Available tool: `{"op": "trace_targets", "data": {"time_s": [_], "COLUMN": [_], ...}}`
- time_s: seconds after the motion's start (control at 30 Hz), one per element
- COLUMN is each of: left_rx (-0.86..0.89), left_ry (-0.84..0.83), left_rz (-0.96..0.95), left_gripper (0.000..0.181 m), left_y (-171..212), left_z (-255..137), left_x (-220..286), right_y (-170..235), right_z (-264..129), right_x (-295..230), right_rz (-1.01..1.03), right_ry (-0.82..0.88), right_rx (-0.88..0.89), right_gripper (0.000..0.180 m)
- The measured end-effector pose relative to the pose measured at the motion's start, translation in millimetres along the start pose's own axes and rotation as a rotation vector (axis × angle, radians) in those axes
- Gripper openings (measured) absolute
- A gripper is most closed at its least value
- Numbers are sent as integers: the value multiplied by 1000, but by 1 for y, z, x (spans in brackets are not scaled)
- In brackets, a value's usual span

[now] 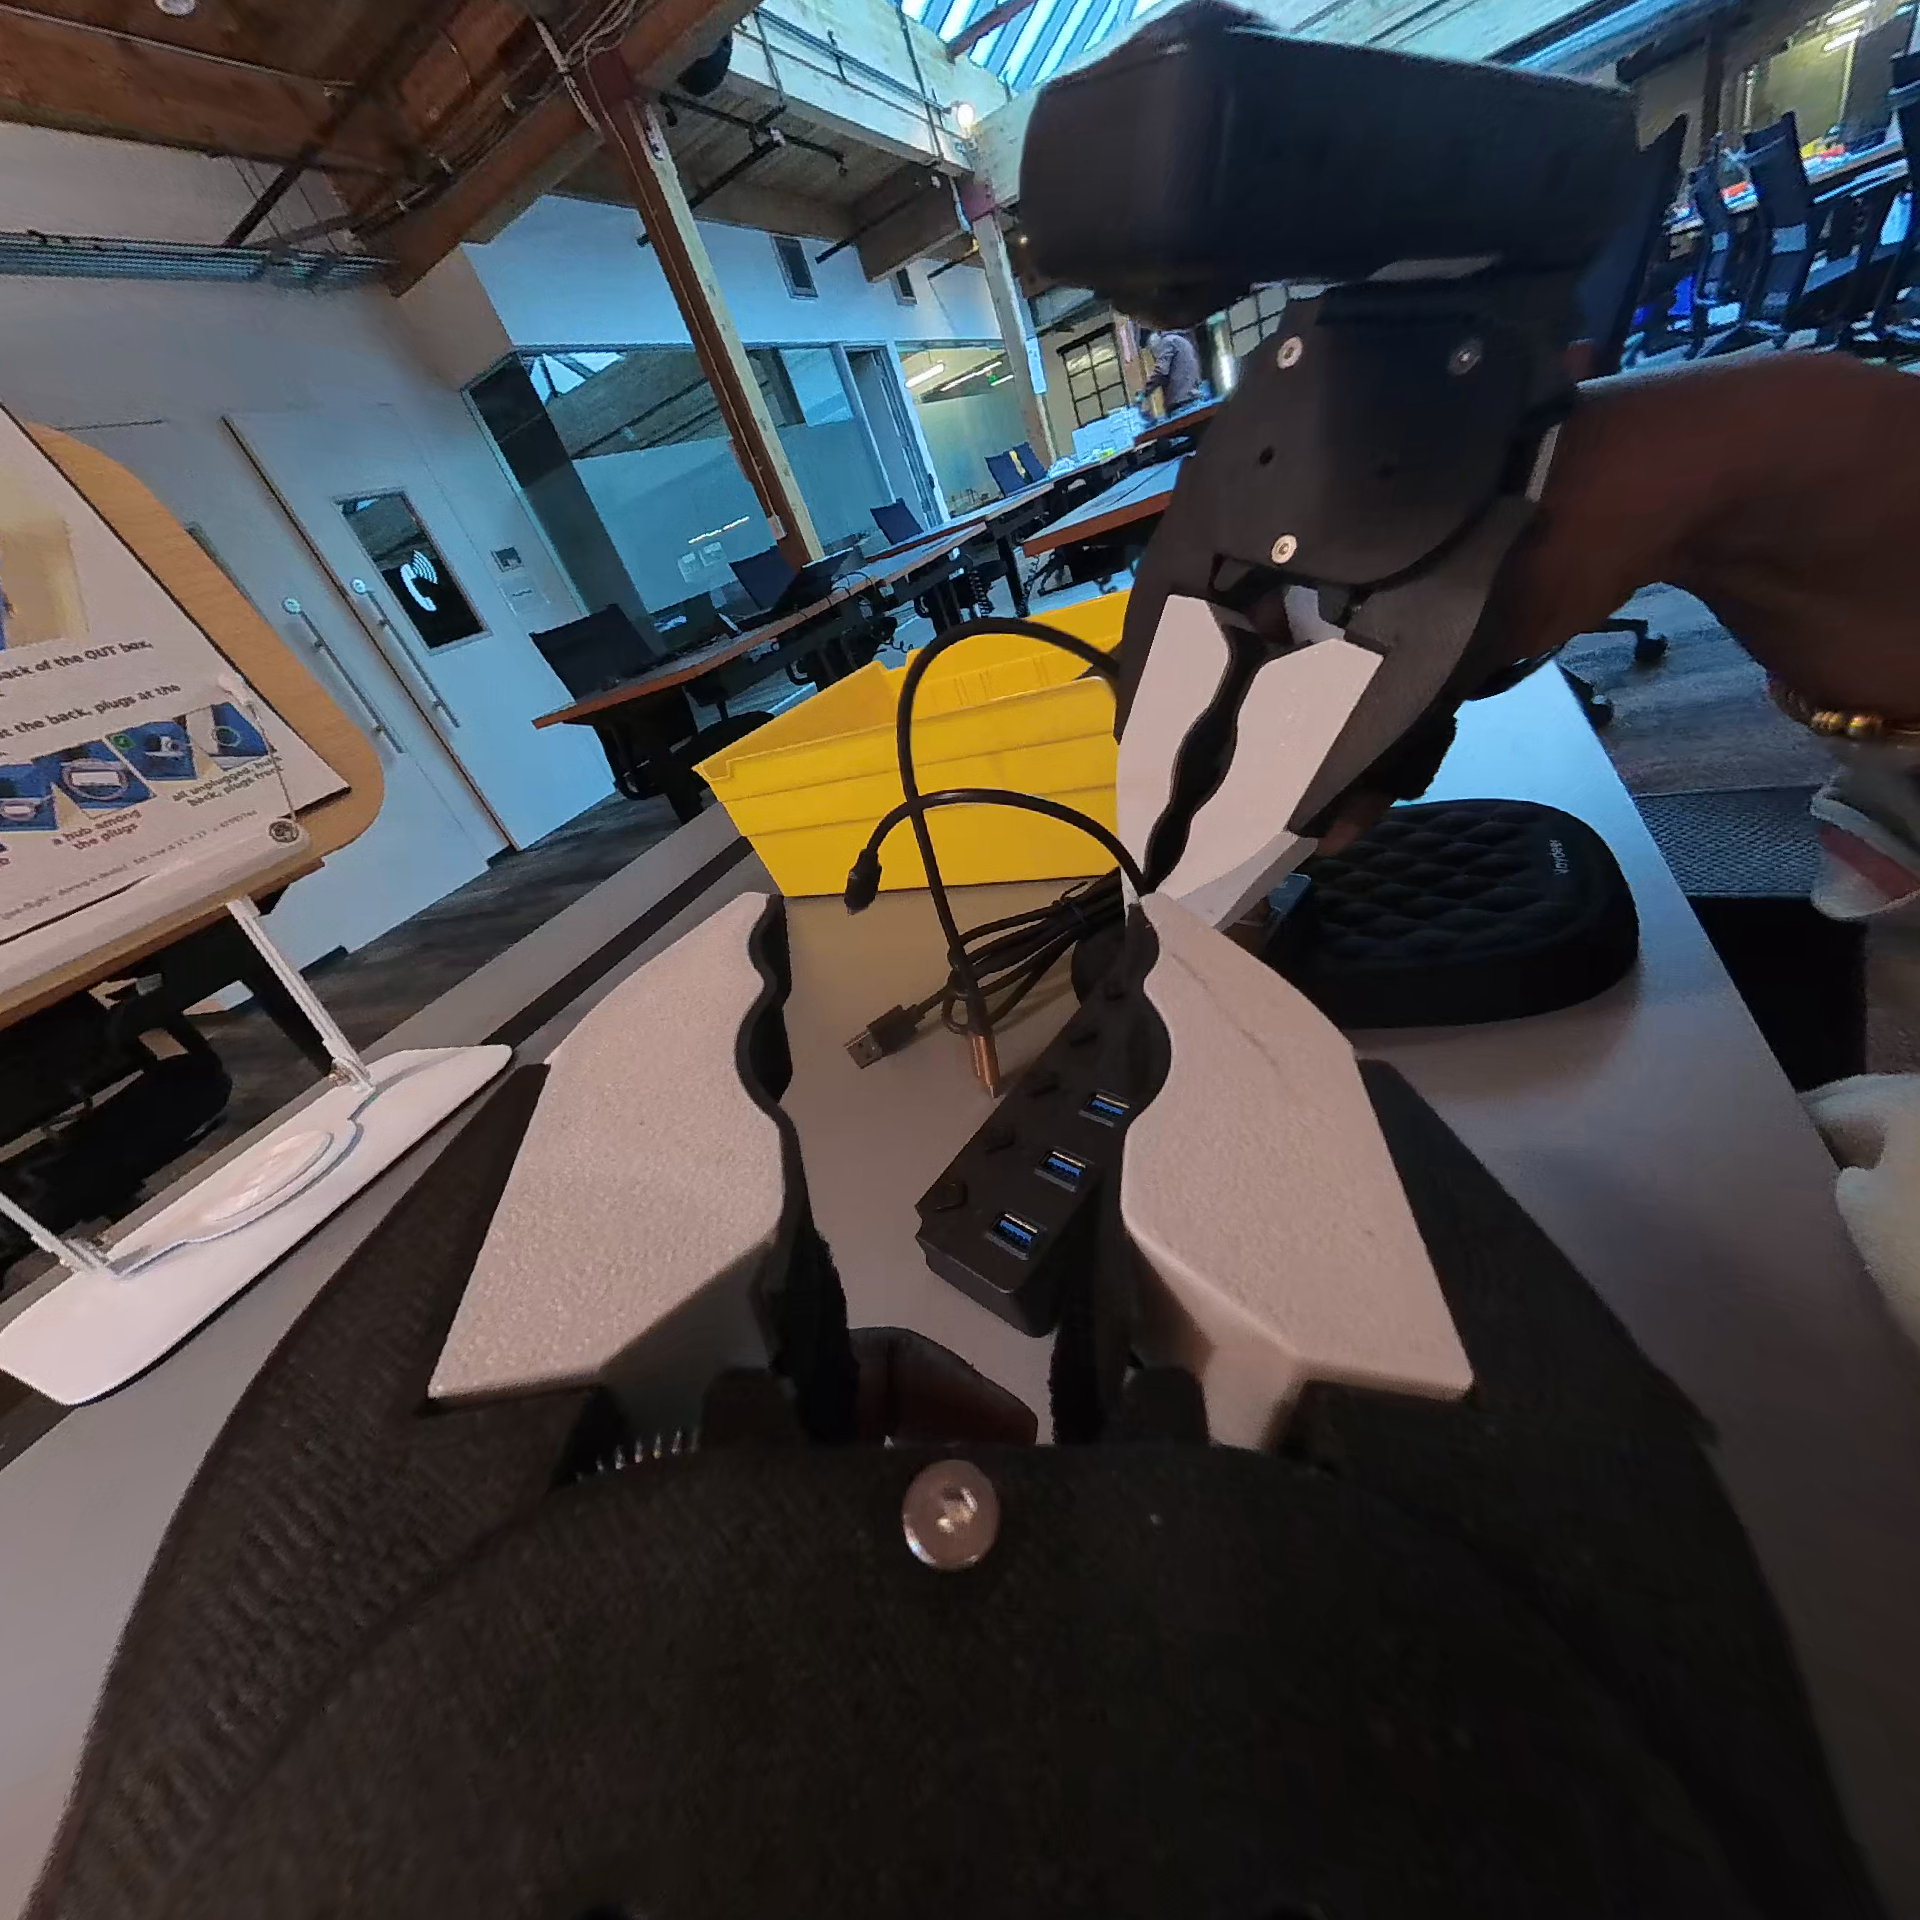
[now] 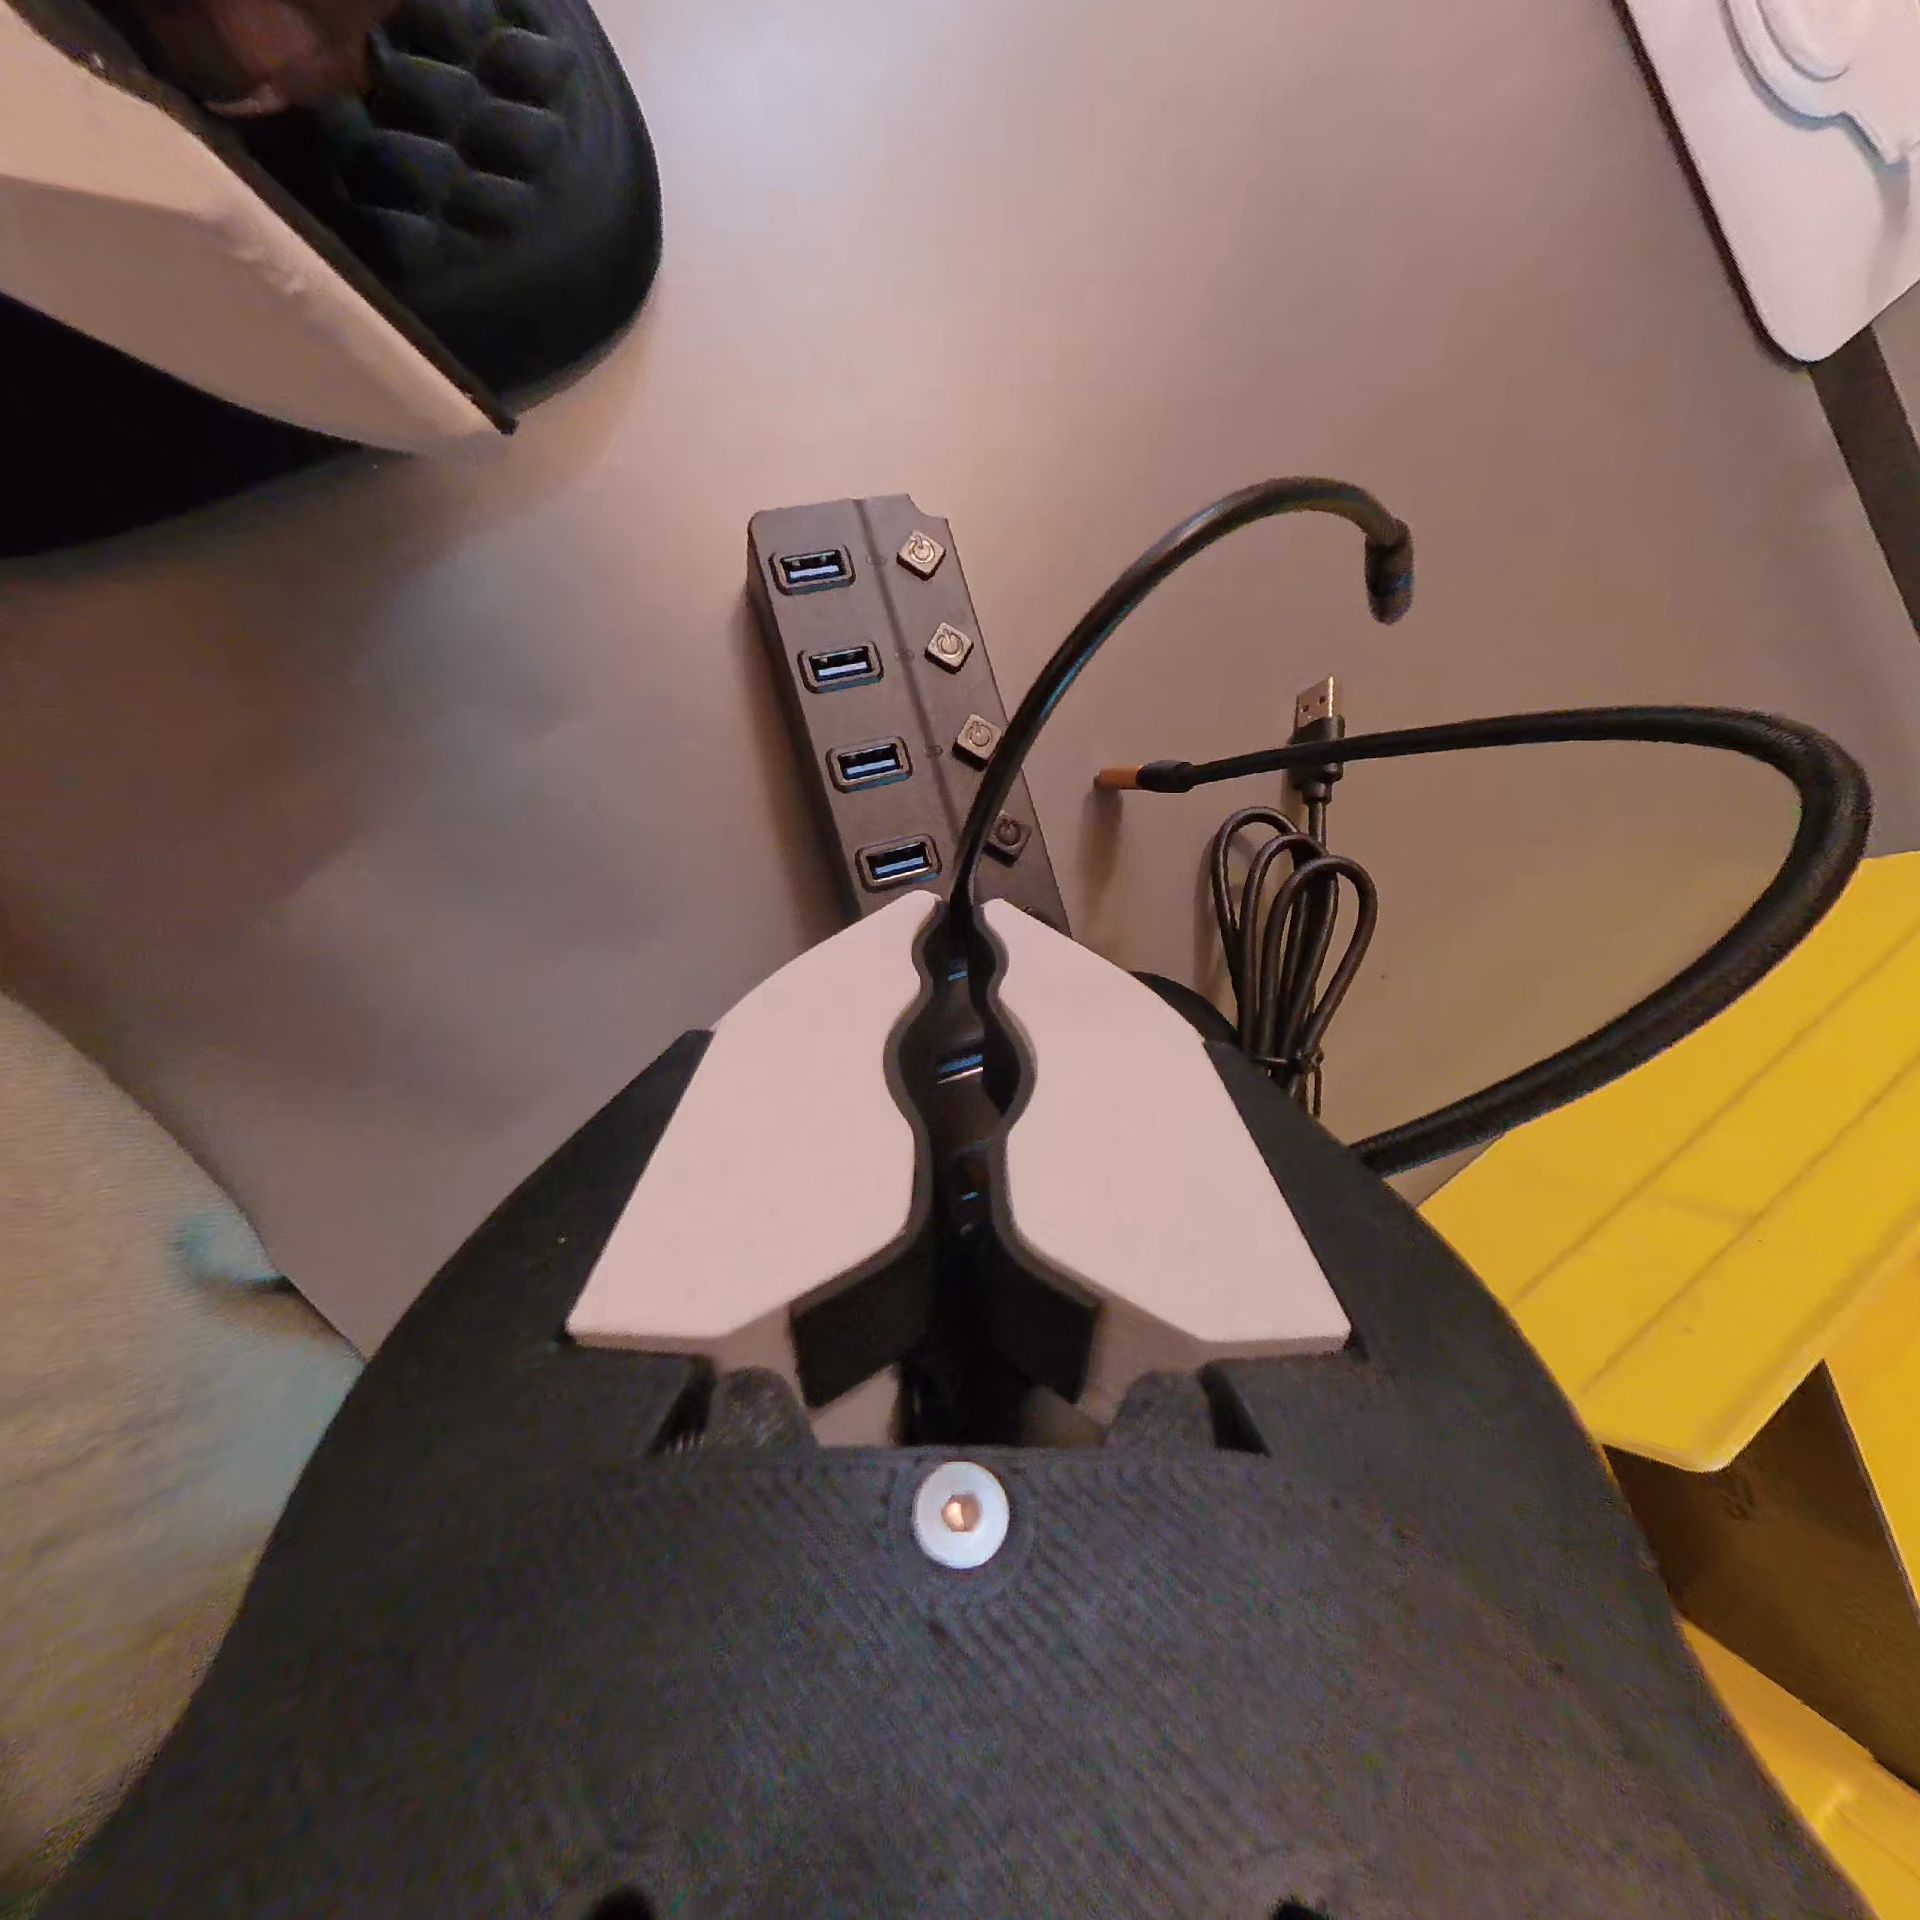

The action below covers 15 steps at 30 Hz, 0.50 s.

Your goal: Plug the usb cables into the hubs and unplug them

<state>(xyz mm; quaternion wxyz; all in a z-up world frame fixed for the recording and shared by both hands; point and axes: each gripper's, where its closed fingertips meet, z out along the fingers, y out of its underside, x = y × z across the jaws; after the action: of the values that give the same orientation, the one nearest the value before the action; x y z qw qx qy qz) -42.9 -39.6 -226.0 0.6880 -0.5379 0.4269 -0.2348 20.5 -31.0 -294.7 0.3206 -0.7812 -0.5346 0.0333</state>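
A black USB hub (image 2: pixel 883 686) with blue ports lies on the grey table (image 2: pixel 1195 312); it also shows in the left wrist view (image 1: pixel 1039 1174). My right gripper (image 2: pixel 961 914) is shut on a thin black cable (image 2: pixel 1049 675), just above the hub's near end. The cable arcs up to a small free plug (image 2: pixel 1387 582). In the left wrist view the right gripper (image 1: pixel 1195 831) hangs over the hub's far end. My left gripper (image 1: pixel 951 914) is open and empty, with the hub against its right finger. A thicker black cable (image 2: pixel 1714 748) ends in a copper-coloured tip (image 2: pixel 1122 774). A USB-A plug (image 2: pixel 1317 712) lies by a coiled bundle (image 2: pixel 1288 935).
A yellow bin (image 1: pixel 935 769) stands behind the cables, right of my right gripper (image 2: pixel 1662 1195). A black quilted pad (image 1: pixel 1455 914) lies at the right. A sign stand with a white base (image 1: pixel 208 1195) sits at the left table edge.
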Motion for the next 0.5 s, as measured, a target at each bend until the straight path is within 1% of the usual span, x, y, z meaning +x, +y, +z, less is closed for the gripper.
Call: {"op": "trace_targets", "data": {"time_s": [0.1,0.13,0.2,0.27,0.37,0.43,0.5], "left_rx": [23,45,106,152,214,273,350], "left_ry": [3,12,33,28,-32,-89,-115], "left_rz": [-5,-19,-79,-142,-209,-262,-305], "left_gripper": [62,62,65,68,70,76,80], "left_y": [-4,-7,-15,-22,-29,-35,-43], "left_z": [-1,-2,-5,-8,-14,-20,-28], "left_x": [0,1,1,-4,-19,-31,-40], "right_y": [-1,0,2,-3,6,20,35], "right_z": [-4,-8,-24,-48,-78,-79,-68], "right_x": [-2,-5,-12,-5,9,20,20], "right_rz": [-69,-75,-141,-165,-162,-172,-176], "right_ry": [-40,-73,-179,-196,-190,-159,-180], "right_rx": [87,135,245,389,553,584,543], "right_gripper": [4,8,31,43,69,90,107]}}
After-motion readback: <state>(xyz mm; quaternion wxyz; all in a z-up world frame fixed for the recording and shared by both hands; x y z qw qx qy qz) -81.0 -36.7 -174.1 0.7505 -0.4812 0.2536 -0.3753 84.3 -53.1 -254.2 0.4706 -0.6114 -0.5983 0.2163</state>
